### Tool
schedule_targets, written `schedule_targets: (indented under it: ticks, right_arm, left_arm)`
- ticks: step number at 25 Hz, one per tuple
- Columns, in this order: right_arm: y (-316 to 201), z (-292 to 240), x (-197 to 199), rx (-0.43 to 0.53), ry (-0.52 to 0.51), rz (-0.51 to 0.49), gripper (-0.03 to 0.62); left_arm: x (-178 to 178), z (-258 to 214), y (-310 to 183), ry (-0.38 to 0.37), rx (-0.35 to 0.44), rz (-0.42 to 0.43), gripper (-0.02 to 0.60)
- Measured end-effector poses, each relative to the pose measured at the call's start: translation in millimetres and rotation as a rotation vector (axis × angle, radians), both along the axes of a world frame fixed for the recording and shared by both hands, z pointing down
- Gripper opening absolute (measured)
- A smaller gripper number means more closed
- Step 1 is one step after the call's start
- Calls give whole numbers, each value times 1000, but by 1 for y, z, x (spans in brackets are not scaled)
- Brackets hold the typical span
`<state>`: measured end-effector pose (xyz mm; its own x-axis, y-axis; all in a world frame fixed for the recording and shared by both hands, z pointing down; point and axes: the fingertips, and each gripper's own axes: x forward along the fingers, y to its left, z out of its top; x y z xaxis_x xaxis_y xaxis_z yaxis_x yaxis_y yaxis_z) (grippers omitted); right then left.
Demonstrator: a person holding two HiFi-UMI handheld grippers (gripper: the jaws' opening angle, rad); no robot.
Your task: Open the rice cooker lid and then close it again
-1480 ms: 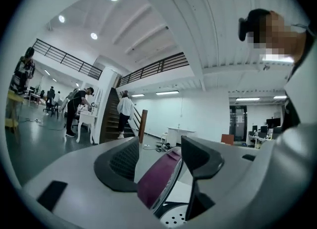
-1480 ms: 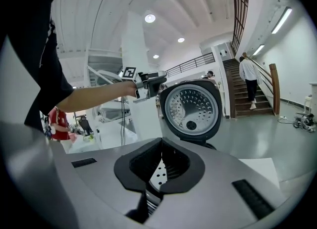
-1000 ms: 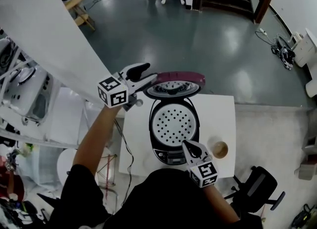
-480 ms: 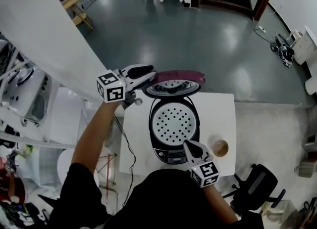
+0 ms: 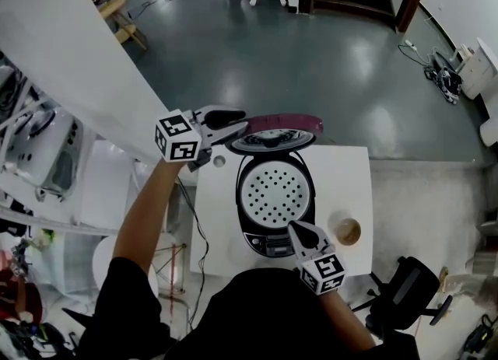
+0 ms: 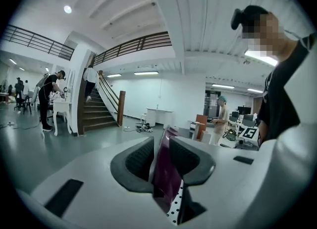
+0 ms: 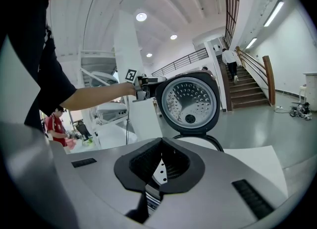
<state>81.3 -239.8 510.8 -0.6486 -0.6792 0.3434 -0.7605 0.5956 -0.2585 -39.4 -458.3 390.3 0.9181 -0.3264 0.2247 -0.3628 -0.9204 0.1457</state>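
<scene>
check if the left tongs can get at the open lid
Likely yes: the left tongs have just been closing with the rim of the lid between their jaws, nothing in the way.

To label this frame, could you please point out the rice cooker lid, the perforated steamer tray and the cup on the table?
rice cooker lid (image 5: 292,123): head view, on its maroon outer rim.
perforated steamer tray (image 5: 274,193): head view, on its dotted centre.
cup (image 5: 347,232): head view, on its inside.

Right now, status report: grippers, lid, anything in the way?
Left hand-held gripper, jaws just closing, on rim of open lid. Right hand-held gripper shut, empty, at front of rice cooker. Cup alongside, clear of lid.
</scene>
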Motion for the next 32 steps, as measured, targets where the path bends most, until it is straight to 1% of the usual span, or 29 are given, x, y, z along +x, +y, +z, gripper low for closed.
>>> schedule_targets:
  ticks: [8,13,22,24,26,29,32]
  right_arm:
    - [11,1,-3,-3,4,-5,0]
    - [17,-4,1,14,1,5,0]
    - [41,-7,0,31,-8,7,0]
    - [43,-8,6,35,3,30,0]
    - [43,-9,17,37,7,73,0]
    - [41,-10,37,34,5,140,0]
    - [42,-7,49,25,7,177,0]
  left_arm:
    - [6,2,23,-18,-11,50,92]
    - [8,4,40,-32,26,49,94]
    - [14,12,69,-73,67,68,94]
    - [15,14,75,-84,78,78,93]
    - [16,15,81,-91,86,84,92]
    - [17,16,85,-106,105,64,94]
    - [18,16,85,-127,119,47,87]
